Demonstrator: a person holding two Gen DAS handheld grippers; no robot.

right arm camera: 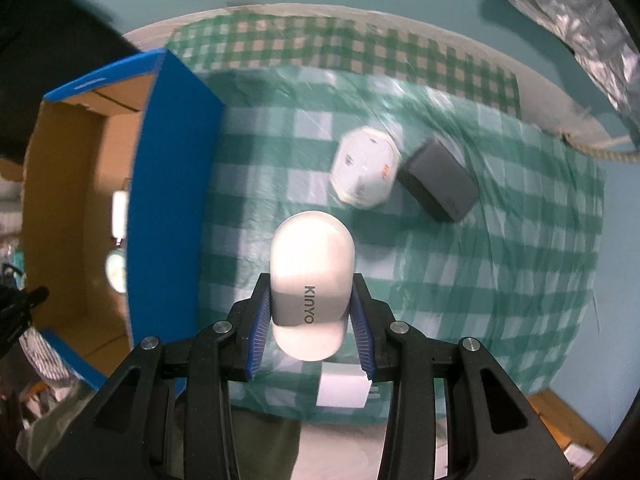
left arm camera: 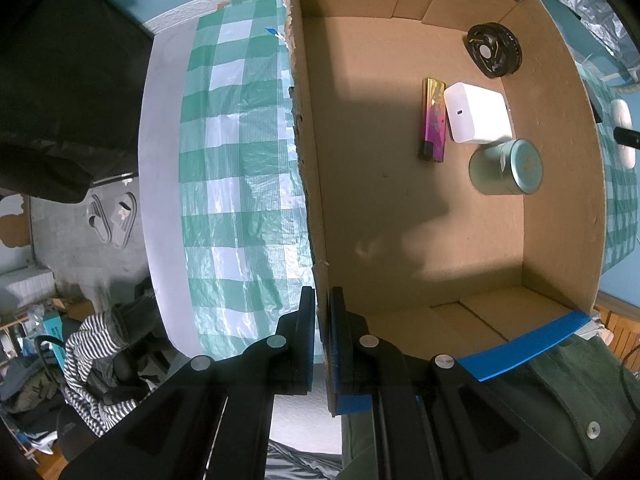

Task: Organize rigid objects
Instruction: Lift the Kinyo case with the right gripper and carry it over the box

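Nearest in the right wrist view, the right gripper (right arm camera: pixel 312 316) points down over the table, its blue-padded jaws pinching a white pill-shaped plastic device marked KINYO (right arm camera: pixel 311 280). The device sits squarely between the pads, gripped at its lower half, with its rounded end jutting out past the fingertips toward 12 o'clock. Below it, at 6 o'clock, a small white plug adapter (right arm camera: pixel 344 391) lies on the green-and-white checked plastic tablecloth (right arm camera: pixel 500 280). Farther out, at about 1 o'clock from the held device, a round white travel adapter (right arm camera: pixel 365 168) lies beside a dark grey rectangular power bank (right arm camera: pixel 440 180); whether the two touch cannot be told through the blur. At 9 o'clock stands the open brown cardboard box with blue tape on its edges (right arm camera: pixel 176 216).

Meanwhile, in the left wrist view, the left gripper (left arm camera: pixel 322 320) has its jaws pressed together on the box's near left wall, one finger outside and one inside. Inside the box, well apart from these jaws toward 1 o'clock, rest a pale teal round tin (left arm camera: pixel 506 166), then an iridescent purple-and-gold lighter (left arm camera: pixel 433 119) lying alongside a white square charger block (left arm camera: pixel 476 112), and farthest, near the back corner, a black round disc-shaped part (left arm camera: pixel 494 50).
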